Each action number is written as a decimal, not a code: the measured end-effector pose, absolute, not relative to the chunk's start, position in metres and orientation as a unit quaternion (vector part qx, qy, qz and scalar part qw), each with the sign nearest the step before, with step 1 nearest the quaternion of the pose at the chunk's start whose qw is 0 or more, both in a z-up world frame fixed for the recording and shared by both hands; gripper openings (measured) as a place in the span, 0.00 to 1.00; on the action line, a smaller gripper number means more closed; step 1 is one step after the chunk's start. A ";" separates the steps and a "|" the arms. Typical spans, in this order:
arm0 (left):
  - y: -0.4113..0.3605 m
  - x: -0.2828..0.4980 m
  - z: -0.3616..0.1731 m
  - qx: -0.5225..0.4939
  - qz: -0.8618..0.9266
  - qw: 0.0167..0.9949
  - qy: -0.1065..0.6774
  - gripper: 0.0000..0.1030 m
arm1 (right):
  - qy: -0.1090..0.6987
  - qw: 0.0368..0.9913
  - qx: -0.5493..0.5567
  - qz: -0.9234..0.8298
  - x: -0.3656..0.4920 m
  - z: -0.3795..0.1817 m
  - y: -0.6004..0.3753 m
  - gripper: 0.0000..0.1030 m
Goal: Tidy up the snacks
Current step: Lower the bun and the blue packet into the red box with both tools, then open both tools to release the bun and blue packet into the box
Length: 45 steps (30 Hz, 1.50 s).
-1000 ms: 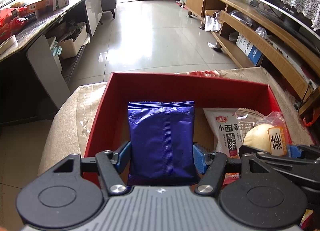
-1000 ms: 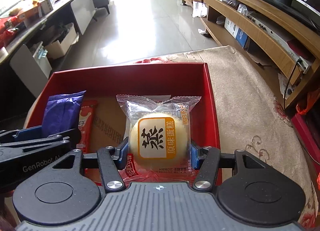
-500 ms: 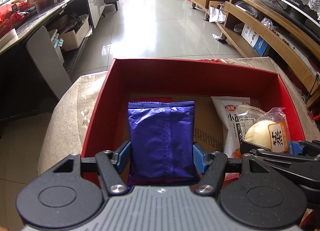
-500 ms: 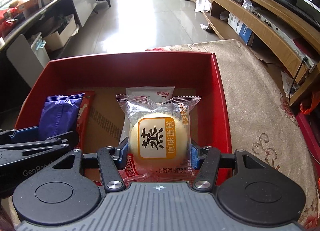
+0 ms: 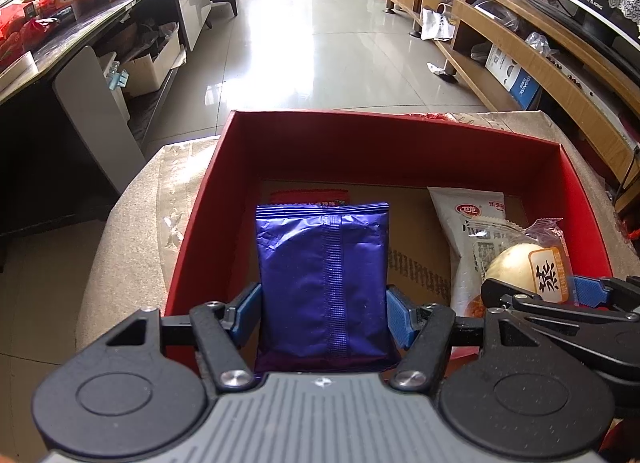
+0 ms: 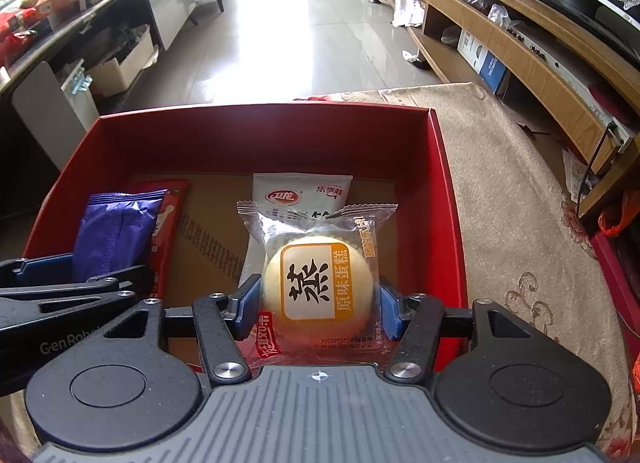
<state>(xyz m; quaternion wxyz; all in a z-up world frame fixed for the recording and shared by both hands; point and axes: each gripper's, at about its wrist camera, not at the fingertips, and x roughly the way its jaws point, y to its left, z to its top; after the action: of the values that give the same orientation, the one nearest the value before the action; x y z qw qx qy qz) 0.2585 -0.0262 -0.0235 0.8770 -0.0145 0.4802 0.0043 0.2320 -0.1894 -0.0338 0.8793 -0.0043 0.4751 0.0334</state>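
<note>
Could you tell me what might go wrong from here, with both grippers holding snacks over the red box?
1. The right gripper clamps the soft cake packet by its sides, so more pressure could squash it.
2. The left gripper holds only the lower end of the purple packet. If released here, it may flop onto the red packet in the box.
3. The two grippers sit close together over the red box and could bump.

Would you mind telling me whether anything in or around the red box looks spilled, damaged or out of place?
Nothing stands out. The red box is intact, the purple packet sits between the left gripper pads, and the wrapped cake between those of the right gripper. Red and white packets already lie flat inside, unopened.
</note>
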 end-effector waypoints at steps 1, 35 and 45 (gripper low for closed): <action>-0.026 0.259 -0.023 -0.016 0.005 0.877 0.480 0.58 | 0.474 0.880 -0.004 0.033 0.232 -0.033 -0.190 0.65; -0.015 0.211 0.008 -0.018 -0.035 0.892 0.451 0.63 | 0.421 0.906 -0.026 0.035 0.193 0.002 -0.188 0.73; -0.023 0.165 0.010 -0.008 -0.071 0.888 0.454 0.63 | 0.427 0.903 -0.043 0.018 0.147 0.009 -0.194 0.74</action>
<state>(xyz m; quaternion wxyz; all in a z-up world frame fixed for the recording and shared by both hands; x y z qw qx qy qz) 0.1646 -0.0226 0.0101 0.8880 -0.0085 0.4543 -0.0711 0.1468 -0.1944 0.0089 0.9032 -0.0426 0.4267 0.0183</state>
